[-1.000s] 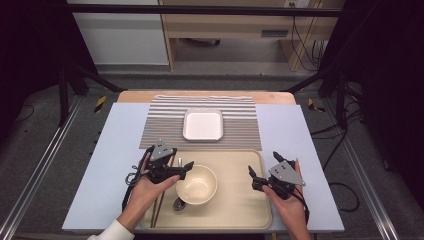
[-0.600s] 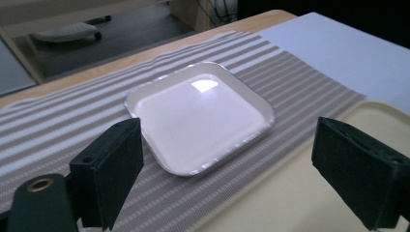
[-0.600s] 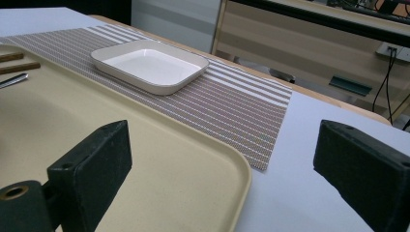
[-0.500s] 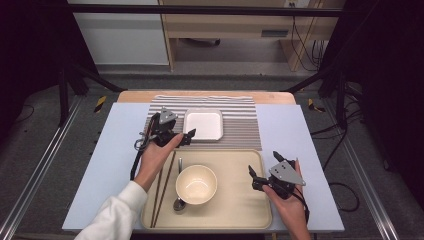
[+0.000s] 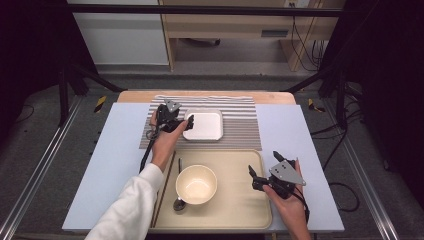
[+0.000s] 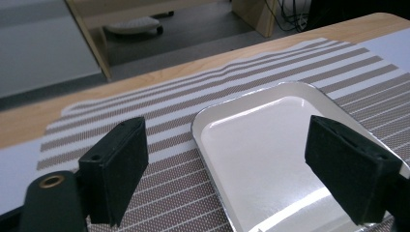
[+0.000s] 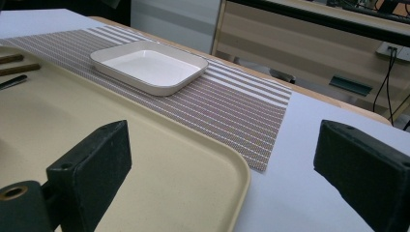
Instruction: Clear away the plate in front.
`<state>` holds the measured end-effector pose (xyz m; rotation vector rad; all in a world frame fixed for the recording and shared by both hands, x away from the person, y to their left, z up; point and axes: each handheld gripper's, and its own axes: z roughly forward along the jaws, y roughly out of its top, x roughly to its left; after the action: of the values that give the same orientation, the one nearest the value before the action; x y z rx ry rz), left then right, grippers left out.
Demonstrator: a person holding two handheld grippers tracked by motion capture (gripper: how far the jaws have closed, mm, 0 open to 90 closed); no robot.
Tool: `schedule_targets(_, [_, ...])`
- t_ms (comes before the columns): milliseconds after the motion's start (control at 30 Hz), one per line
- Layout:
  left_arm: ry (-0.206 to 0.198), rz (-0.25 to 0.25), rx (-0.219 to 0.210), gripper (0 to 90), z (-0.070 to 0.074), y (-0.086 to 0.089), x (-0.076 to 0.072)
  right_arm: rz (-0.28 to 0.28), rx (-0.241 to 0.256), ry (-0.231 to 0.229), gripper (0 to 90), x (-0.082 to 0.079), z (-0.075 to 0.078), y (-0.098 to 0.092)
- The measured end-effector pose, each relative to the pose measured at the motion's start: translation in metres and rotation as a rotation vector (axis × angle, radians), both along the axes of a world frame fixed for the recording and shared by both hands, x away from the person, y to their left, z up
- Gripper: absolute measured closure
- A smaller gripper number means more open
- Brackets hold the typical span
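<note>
A white square dish point(image 5: 205, 125) lies on a striped placemat point(image 5: 240, 122) at the middle back. My left gripper point(image 5: 189, 122) hovers at the dish's left edge, open, with the dish's near corner point(image 6: 270, 150) between its wide jaws and nothing gripped. In front, a cream tray point(image 5: 235, 200) carries a cream bowl point(image 5: 196, 184), with a spoon point(image 5: 179, 202) and chopsticks point(image 5: 165, 185) to the bowl's left. Over the tray's right part my right gripper point(image 5: 253, 179) stands open and empty; its view looks across the tray point(image 7: 145, 159) toward the dish point(image 7: 150, 65).
A pale blue mat point(image 5: 115, 155) covers the table, with bare room left and right of the tray. The wooden table edge point(image 5: 200, 95) runs behind the placemat. Dark stand legs point(image 5: 75, 80) and cables point(image 5: 320, 55) are on the floor beyond.
My left gripper has moved from beside the bowl on the tray forward to the white dish's left edge. The right gripper has stayed in place.
</note>
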<state>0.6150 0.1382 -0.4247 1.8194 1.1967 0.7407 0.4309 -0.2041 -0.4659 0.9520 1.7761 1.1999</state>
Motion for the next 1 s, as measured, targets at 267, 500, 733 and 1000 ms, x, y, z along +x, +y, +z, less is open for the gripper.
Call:
schedule_targets(267, [0.057, 0.043, 0.007, 27.3, -0.016, -0.002, 0.008, 0.001, 0.0, 0.001, 6.3, 0.001, 0.0, 0.0])
schedule_targets(500, [0.075, 0.076, 0.031, 38.6, -0.025, -0.007, 0.007, 0.0, 0.001, 0.001, 6.3, 0.0, 0.0, 0.0])
schedule_targets(733, [0.09, 0.077, 0.047, 44.3, -0.035, -0.009, 0.006, 0.0, 0.001, 0.0, 6.3, 0.0, 0.0, 0.0])
schedule_targets(1000, [0.126, 0.072, 0.049, 54.2, -0.041, -0.01, 0.006, 0.003, -0.002, 0.002, 6.3, 0.0, 0.0, 0.0])
